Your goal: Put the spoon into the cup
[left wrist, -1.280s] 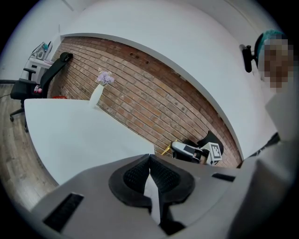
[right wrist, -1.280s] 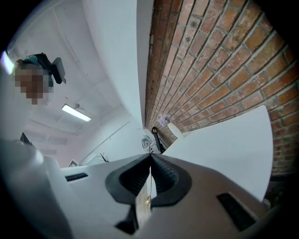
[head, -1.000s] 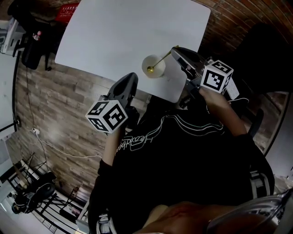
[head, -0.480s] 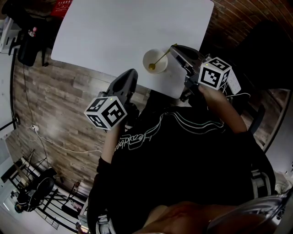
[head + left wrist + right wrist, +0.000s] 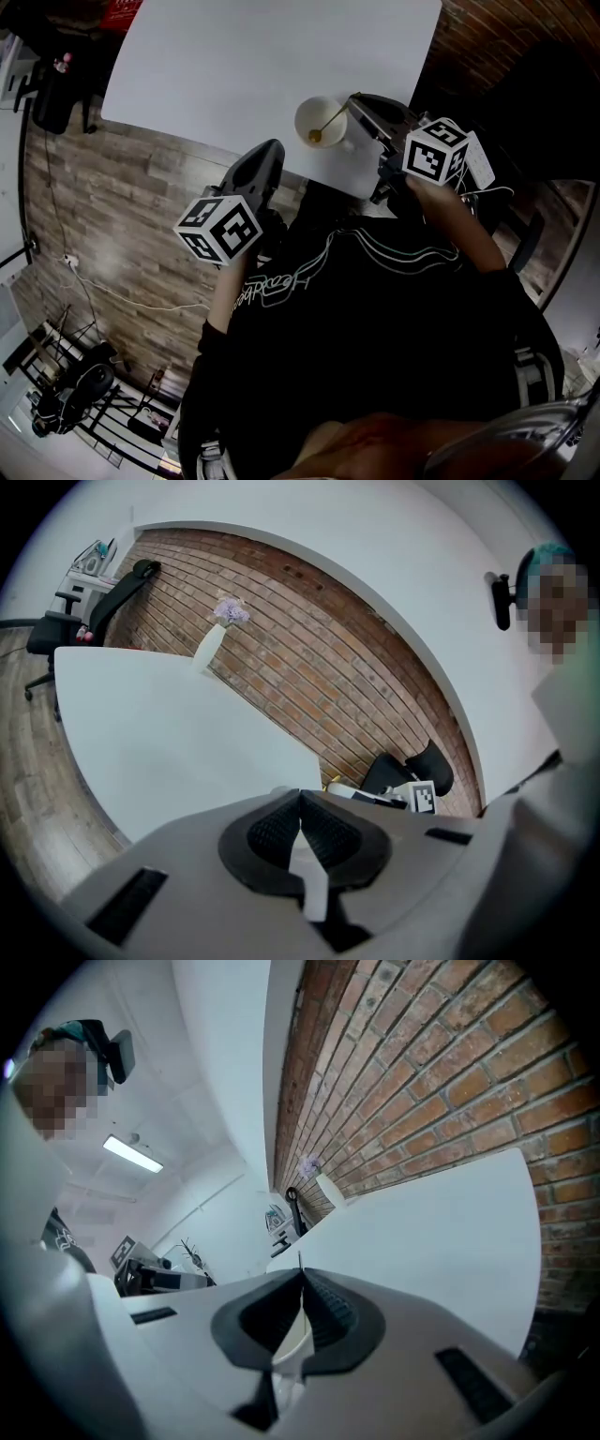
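Your right claw (image 5: 361, 101) is pinching down tight. In the right gripper view its two pads are meeting tip to tip (image 5: 300, 1277), with just a thin sliver poking out between them. That looks like the handle end of the gold spoon (image 5: 333, 117). From the head view, the handle is running from the tips of that claw down and away to the left. The spoon's bowl is sitting inside the white cup (image 5: 302, 112), which is standing just ahead of and below the claw tips, near the edge of the white tabletop (image 5: 253, 56). So the spoon is in the cup with you gripping its top end.

Your left claw (image 5: 269, 150) is hanging off the tabletop edge, with the cup off to its right, near but not touching. In the left gripper view its pads are pressing together (image 5: 300, 803) with nothing caught between them, so it's closed and empty.
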Demonstrator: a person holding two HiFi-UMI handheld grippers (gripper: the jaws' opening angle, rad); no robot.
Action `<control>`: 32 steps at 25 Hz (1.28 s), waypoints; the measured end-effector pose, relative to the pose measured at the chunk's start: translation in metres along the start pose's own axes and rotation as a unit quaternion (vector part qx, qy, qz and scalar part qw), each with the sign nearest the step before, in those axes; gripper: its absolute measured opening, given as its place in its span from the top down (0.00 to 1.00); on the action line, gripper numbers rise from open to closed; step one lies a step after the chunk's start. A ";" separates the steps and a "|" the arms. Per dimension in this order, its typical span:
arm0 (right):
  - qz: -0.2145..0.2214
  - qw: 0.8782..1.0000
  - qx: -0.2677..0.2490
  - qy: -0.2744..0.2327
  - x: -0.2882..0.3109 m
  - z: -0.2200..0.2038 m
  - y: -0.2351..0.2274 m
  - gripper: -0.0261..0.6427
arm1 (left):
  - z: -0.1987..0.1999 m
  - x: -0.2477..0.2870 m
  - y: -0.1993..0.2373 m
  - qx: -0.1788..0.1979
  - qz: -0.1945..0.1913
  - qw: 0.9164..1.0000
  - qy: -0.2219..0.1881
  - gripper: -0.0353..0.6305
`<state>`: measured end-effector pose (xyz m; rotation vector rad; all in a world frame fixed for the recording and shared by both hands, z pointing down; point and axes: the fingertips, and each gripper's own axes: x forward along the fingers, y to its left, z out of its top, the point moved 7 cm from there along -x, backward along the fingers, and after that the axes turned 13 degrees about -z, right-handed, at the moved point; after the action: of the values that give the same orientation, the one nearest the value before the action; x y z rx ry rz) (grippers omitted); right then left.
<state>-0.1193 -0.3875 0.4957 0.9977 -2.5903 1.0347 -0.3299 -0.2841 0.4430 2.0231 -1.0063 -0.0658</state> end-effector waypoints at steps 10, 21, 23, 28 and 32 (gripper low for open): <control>0.006 1.000 -0.014 -0.005 0.001 -0.005 -0.005 0.96 | -0.005 0.007 0.002 -0.004 -0.002 1.000 0.007 0.94; -0.005 1.000 0.001 -0.003 0.005 -0.008 -0.010 0.96 | -0.006 0.007 0.008 -0.008 -0.002 1.000 0.006 0.94; -0.010 1.000 0.001 -0.008 0.004 -0.007 -0.010 0.95 | -0.006 0.008 0.007 -0.007 -0.003 1.000 0.006 0.94; -0.034 0.999 -0.003 -0.028 -0.009 -0.001 -0.015 0.83 | -0.006 0.010 0.001 -0.001 -0.007 1.000 0.004 0.94; -0.040 0.997 -0.023 -0.060 -0.025 0.011 -0.010 0.82 | -0.005 0.009 -0.008 0.009 -0.013 1.000 0.001 0.94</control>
<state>-0.0931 -0.3871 0.4834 1.1751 -2.6305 0.9193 -0.3171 -0.2841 0.4427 2.0517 -0.9822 -0.0689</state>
